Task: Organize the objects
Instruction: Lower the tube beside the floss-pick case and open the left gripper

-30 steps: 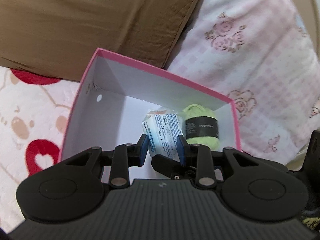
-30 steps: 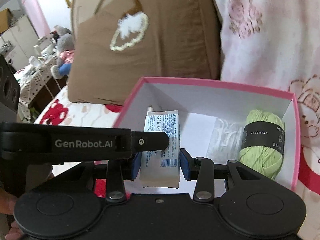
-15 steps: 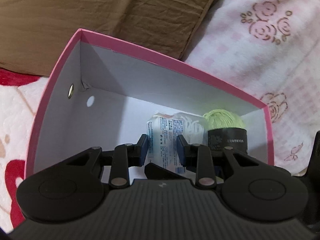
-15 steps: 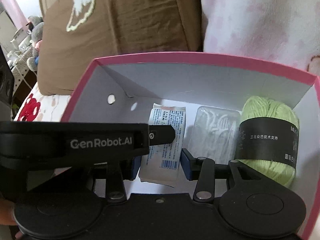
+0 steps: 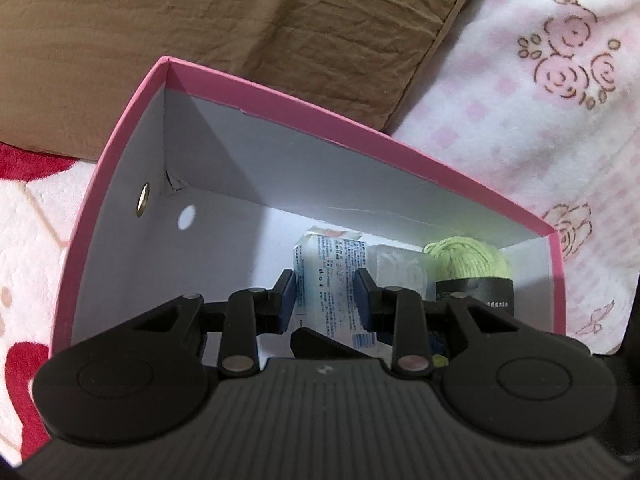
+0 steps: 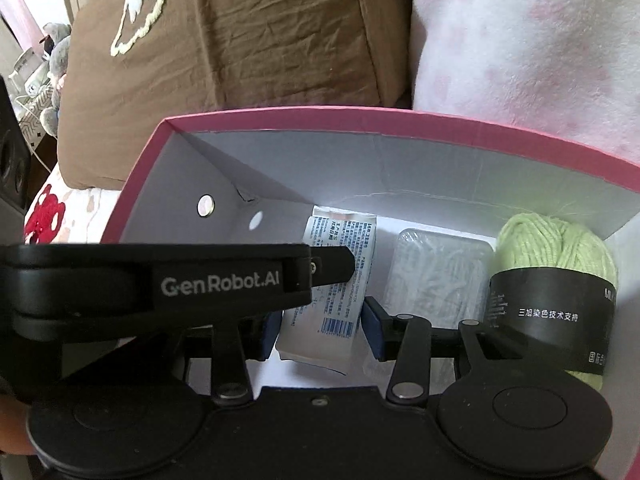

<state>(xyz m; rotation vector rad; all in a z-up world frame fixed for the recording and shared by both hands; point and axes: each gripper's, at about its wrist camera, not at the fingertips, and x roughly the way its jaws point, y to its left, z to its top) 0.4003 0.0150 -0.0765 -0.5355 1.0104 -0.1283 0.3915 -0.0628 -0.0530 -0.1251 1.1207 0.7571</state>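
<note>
Inside the pink box [image 6: 360,114], the white packet [image 6: 340,280] lies long axis pointing away, straddled by the right claw [image 6: 320,332] – jaws slightly apart, just clear of its sides – while the left claw [image 5: 324,300], jaws narrow, frames it too, grip unclear.

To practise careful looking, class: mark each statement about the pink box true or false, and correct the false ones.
1. The green yarn wears a black band. True.
2. The pink box is white inside. True.
3. The white packet lies outside the box. False: it is inside.
4. The yarn lies between the white packet and the clear packet. False: the clear packet is in the middle.
5. A blue pillow lies behind the box. False: the pillow is brown.
</note>
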